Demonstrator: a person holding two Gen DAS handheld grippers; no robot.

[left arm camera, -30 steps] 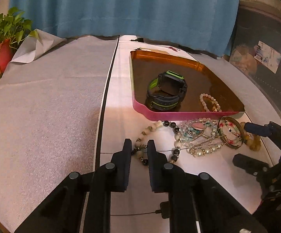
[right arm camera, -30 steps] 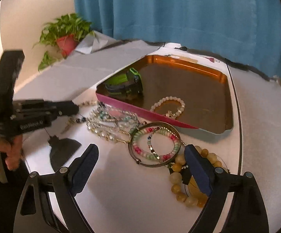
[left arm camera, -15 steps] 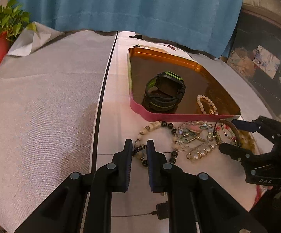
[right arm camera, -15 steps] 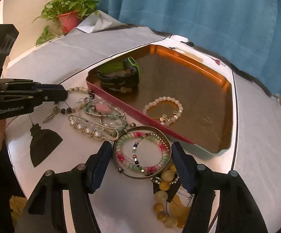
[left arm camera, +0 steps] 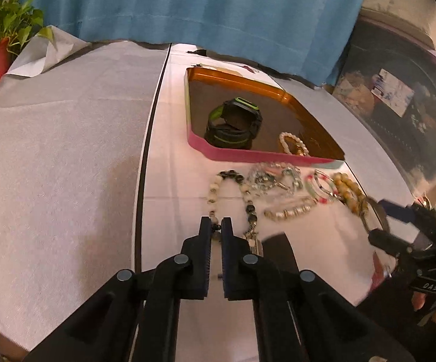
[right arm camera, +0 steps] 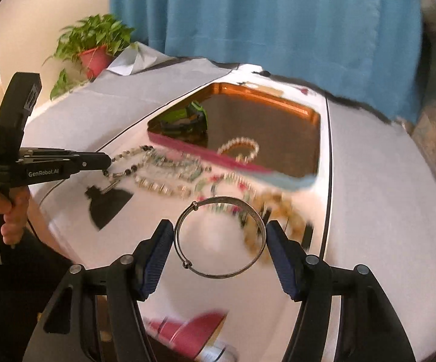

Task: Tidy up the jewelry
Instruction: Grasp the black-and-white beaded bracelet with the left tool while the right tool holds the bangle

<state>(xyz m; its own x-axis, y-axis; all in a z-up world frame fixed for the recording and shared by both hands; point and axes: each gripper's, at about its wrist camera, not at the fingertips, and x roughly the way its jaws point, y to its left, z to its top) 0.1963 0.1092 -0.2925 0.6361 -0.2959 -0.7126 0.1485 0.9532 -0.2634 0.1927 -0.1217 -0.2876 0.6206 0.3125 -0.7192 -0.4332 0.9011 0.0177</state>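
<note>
My right gripper (right arm camera: 219, 241) holds the metal bangle (right arm camera: 219, 237) near the tray (right arm camera: 316, 129). My left gripper (left arm camera: 215, 226) pinches the beaded necklace (left arm camera: 233, 193) before that tray, fingers narrow.

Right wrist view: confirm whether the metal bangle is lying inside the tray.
No, the metal bangle is gripped between the right tool fingers, well short of the tray.

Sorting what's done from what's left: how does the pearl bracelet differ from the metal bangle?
The pearl bracelet lies inside the tray; the metal bangle is held between the right gripper's fingers. The bracelet is pale beads, the bangle a plain thin metal hoop, visibly larger. Both are closed rings.
</note>
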